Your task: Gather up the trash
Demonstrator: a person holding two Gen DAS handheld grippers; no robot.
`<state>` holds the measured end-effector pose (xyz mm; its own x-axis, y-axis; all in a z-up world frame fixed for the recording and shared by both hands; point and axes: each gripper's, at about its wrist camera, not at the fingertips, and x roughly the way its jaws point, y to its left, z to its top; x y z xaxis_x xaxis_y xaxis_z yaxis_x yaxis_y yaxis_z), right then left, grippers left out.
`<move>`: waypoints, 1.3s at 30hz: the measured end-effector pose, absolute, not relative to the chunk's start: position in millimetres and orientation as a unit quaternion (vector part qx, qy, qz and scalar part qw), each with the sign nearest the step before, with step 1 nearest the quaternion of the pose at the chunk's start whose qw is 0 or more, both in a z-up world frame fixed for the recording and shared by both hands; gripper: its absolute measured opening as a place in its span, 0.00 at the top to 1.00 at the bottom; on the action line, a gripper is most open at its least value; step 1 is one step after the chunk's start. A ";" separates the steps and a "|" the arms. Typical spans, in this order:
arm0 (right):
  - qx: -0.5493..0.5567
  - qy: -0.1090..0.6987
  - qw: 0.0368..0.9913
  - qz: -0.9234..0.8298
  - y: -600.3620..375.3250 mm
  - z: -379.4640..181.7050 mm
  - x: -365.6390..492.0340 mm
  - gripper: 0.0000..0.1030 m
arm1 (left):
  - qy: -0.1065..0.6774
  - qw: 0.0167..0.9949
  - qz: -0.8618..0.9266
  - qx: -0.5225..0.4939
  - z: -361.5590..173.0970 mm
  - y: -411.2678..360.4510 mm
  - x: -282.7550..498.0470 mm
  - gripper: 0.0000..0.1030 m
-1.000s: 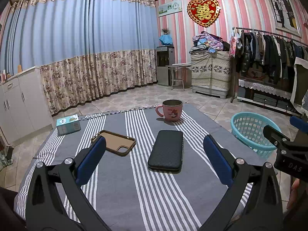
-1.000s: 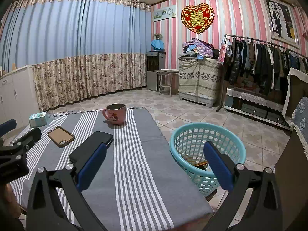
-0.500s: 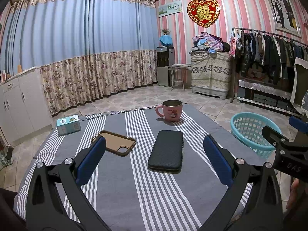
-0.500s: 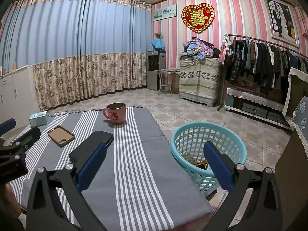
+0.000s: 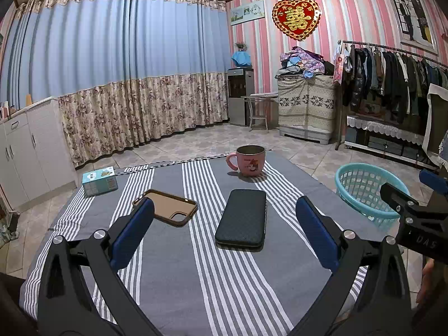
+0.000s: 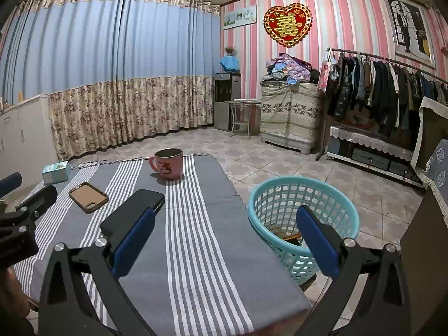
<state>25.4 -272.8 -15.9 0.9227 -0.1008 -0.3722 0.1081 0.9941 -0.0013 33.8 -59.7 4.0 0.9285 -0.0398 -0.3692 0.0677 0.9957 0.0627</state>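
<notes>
Your left gripper (image 5: 224,232) stood with its blue-padded jaws spread wide and nothing between them, hovering over the near part of the grey cloth with white stripes (image 5: 179,274) that covered the table. Between those jaws, a little farther off, the black textured phone-shaped case (image 5: 242,219) lay flat on the cloth. Just to its left lay the brown phone case (image 5: 165,207), hollow side up. Beyond both, at the far edge, the pink mug with a cartoon print (image 5: 249,160) stood upright, and at the far left corner sat the small teal tissue box (image 5: 100,181).

Your right gripper (image 6: 225,236) was likewise spread wide and held nothing, hovering over the near right part of the table. Its right pad sat in front of the round turquoise plastic basket (image 6: 302,196), which stood on the tiled floor just beside the table's right edge. At the bottom of that basket you could see some brownish scraps (image 6: 288,235), partly hidden by the pad; I cannot tell what they were.
</notes>
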 end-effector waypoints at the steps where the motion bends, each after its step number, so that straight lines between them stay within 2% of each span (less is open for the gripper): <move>1: 0.010 0.189 0.980 -0.054 -273.1 -15.9 25.1 0.04 | 0.187 0.981 -0.027 0.037 4.4 -59.8 33.8 0.05; 39: 0.005 0.190 0.980 -0.057 -279.4 -15.8 24.6 0.04 | 0.185 0.982 -0.030 0.034 2.3 -58.5 38.2 0.05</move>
